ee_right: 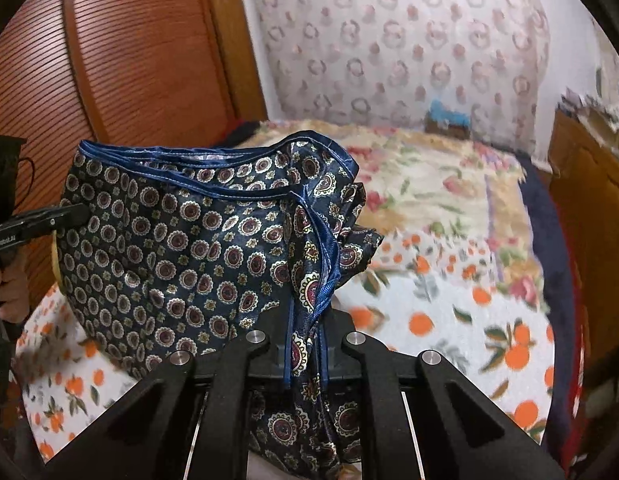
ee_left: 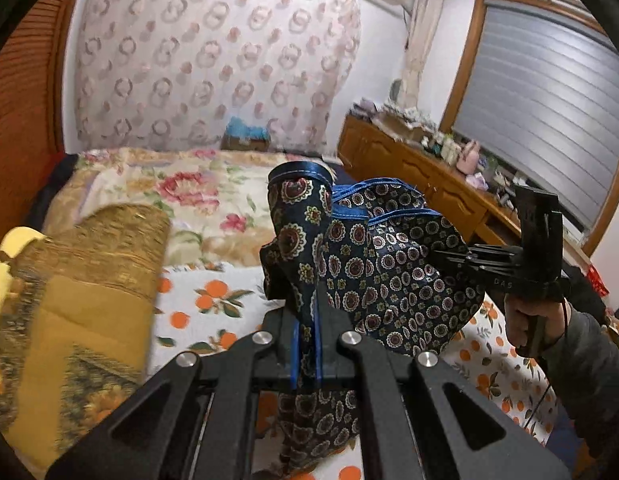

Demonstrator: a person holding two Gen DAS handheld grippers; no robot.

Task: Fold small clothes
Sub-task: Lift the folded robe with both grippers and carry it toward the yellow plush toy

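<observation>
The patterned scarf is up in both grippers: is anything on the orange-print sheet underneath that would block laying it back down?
Nothing visible. The scarf hangs between the left gripper and right gripper, both shut on it. The orange-print sheet below looks bare. A yellow-brown blanket lies off to the left side, clear of it.

Both wrist views look close along their claws, sharing the bed (ee_left: pixel 213 200).
</observation>
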